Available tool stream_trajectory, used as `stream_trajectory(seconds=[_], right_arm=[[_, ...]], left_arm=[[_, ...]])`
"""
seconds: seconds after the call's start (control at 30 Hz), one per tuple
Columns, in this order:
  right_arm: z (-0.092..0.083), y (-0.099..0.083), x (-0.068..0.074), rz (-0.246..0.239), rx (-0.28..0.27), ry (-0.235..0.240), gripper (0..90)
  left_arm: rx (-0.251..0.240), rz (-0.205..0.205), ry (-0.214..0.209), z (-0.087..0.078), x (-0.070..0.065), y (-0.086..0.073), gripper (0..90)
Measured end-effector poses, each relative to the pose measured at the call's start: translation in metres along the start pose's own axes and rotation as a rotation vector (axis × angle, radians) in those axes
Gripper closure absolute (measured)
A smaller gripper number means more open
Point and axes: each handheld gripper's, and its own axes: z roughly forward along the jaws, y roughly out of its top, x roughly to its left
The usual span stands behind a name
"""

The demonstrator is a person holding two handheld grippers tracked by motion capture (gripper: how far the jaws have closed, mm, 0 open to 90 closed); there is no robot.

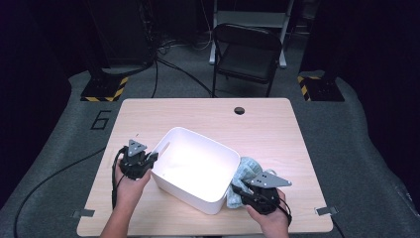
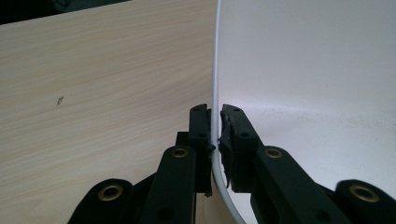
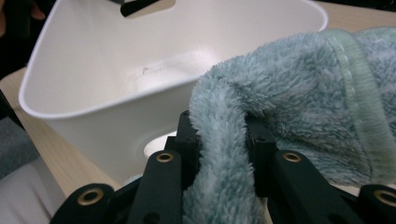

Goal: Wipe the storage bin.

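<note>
An empty white plastic bin (image 1: 171, 140) stands on the wooden table (image 1: 208, 111), a handle slot in its left end wall. My left gripper (image 1: 150, 159) is shut on that wall's rim (image 2: 215, 93), one jaw outside and one inside. A light blue fluffy towel (image 1: 249, 168) lies bunched against the bin's right side. My right gripper (image 1: 236, 191) is shut on a fold of the towel (image 3: 224, 154), which bulges up between its jaws. The bin (image 3: 112, 79) rises just beyond that fold.
A black folding chair (image 1: 246, 52) stands behind the table's far edge. A round hole (image 1: 239, 110) is cut in the tabletop near the back. Bare wood lies beyond and to both sides of the bin.
</note>
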Motion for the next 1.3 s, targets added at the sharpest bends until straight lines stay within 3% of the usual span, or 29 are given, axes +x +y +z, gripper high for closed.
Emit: stream_trajectory(seconds=[0.3, 0.4, 0.53, 0.73, 0.97, 1.3], right_arm=[[0.022, -0.021, -0.001, 0.006, 0.124, 0.015, 73.3], [0.027, -0.027, -0.006, 0.050, 0.138, 0.038, 73.4], [0.042, -0.042, -0.005, 0.072, 0.208, 0.046, 73.3], [0.044, -0.046, -0.012, 0.120, 0.188, 0.076, 73.0], [0.037, -0.037, -0.007, 0.106, 0.156, 0.060, 72.6], [0.012, -0.012, 0.003, 0.066, 0.042, 0.060, 72.4]], left_arm=[[-0.005, -0.002, 0.000, 0.000, 0.000, 0.000, 82.5], [-0.006, -0.006, 0.000, 0.000, 0.000, -0.001, 82.5], [-0.006, -0.005, 0.001, 0.000, 0.000, -0.001, 82.5], [-0.006, -0.012, 0.000, 0.000, 0.000, -0.001, 82.3], [-0.009, -0.013, 0.004, 0.001, 0.000, 0.000, 82.1], [-0.008, -0.016, 0.020, 0.002, -0.002, 0.001, 82.1]])
